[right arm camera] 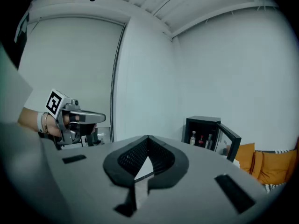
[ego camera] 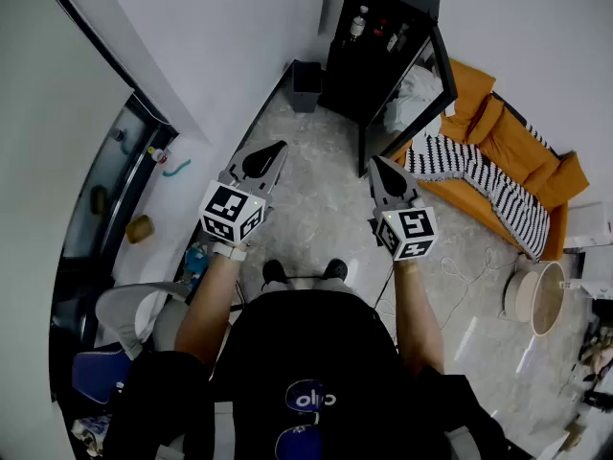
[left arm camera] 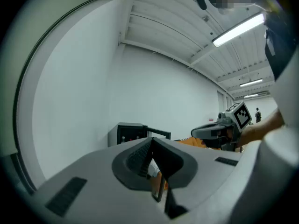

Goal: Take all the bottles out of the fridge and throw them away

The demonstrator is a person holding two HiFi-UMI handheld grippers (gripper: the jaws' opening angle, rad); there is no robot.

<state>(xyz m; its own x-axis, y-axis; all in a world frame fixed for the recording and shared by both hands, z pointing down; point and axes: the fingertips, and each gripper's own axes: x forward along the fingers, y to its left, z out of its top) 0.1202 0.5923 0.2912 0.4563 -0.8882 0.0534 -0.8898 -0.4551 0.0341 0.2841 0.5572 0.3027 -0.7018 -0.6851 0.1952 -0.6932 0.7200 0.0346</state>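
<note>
A black mini fridge (ego camera: 383,8) stands against the far wall with its glass door (ego camera: 436,89) swung open. Three bottles (ego camera: 358,22) stand on its top shelf, and the right gripper view shows the same bottles (right arm camera: 193,138) inside the fridge (right arm camera: 205,121). My left gripper (ego camera: 280,146) and right gripper (ego camera: 374,161) are held side by side over the floor, well short of the fridge. Both pairs of jaws meet at the tips, shut with nothing in them. In the left gripper view the fridge (left arm camera: 128,132) is small and far off.
A small black bin (ego camera: 306,84) stands left of the fridge by the wall. An orange sofa (ego camera: 517,142) with a striped blanket (ego camera: 479,185) runs along the right. A white round basket (ego camera: 536,295) sits at the right. A white bundle (ego camera: 417,94) lies behind the fridge door.
</note>
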